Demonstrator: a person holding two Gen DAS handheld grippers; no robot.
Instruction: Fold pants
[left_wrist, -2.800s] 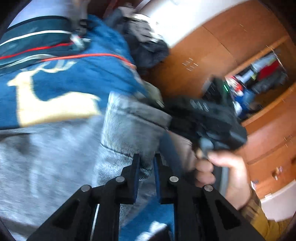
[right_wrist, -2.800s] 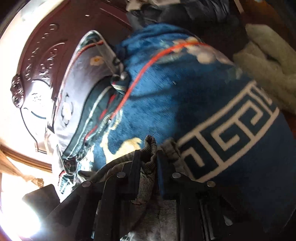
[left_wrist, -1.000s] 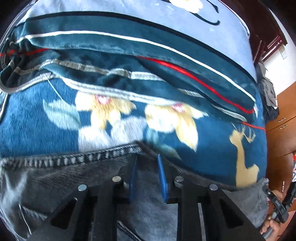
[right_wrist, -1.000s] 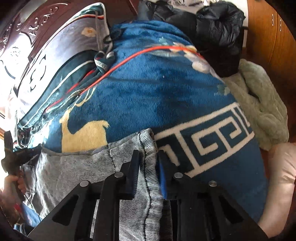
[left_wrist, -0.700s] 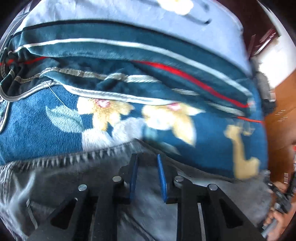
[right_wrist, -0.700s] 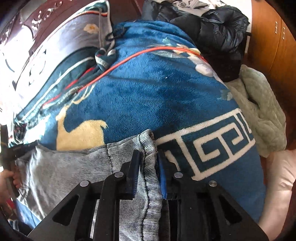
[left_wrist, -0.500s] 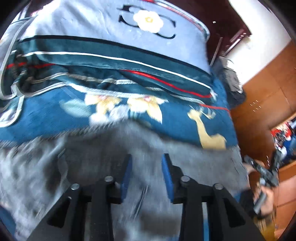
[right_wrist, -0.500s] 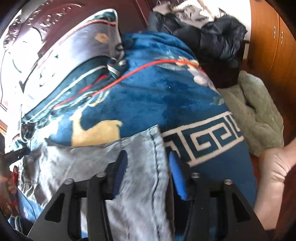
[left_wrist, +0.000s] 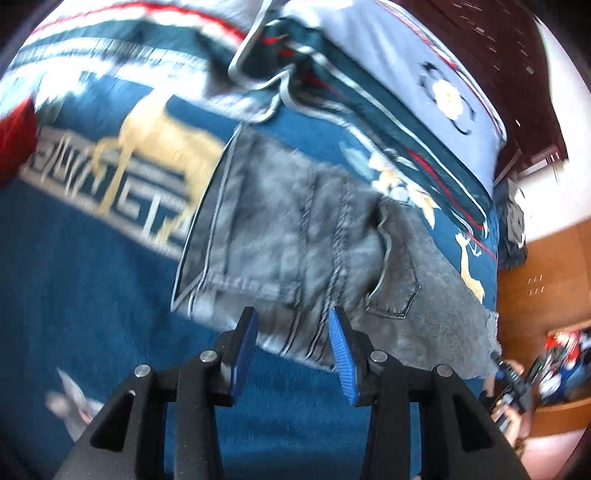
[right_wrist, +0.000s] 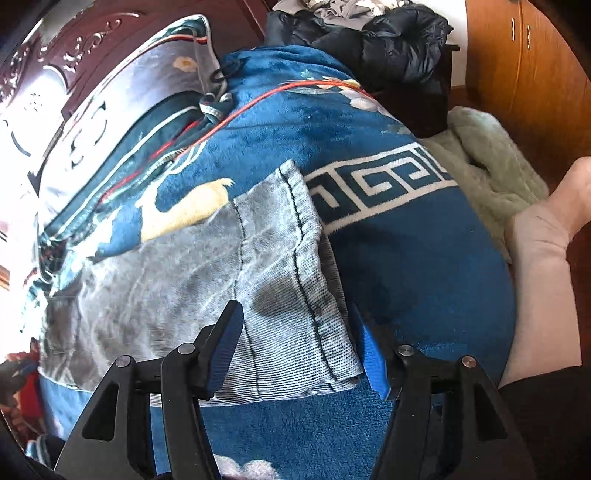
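Grey jeans (right_wrist: 192, 280) lie flat on the blue blanket (right_wrist: 413, 258), folded once; left gripper (left_wrist: 291, 349) and right gripper (right_wrist: 295, 354), jaws just opening, empty, stand released for regrasping.

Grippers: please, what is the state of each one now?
Left gripper: jaws open, just opened, holding nothing.
Right gripper: jaws open, just opened; jeans lie loose between them.

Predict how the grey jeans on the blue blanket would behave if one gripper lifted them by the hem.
The jeans would probably droop: they lie flat and creased, following the blanket. Thick seams and a doubled hem suggest some weight, so the rest would likely drag. The plush blanket may cling rather than let them slide. Both grippers, left and right, have just been opening.
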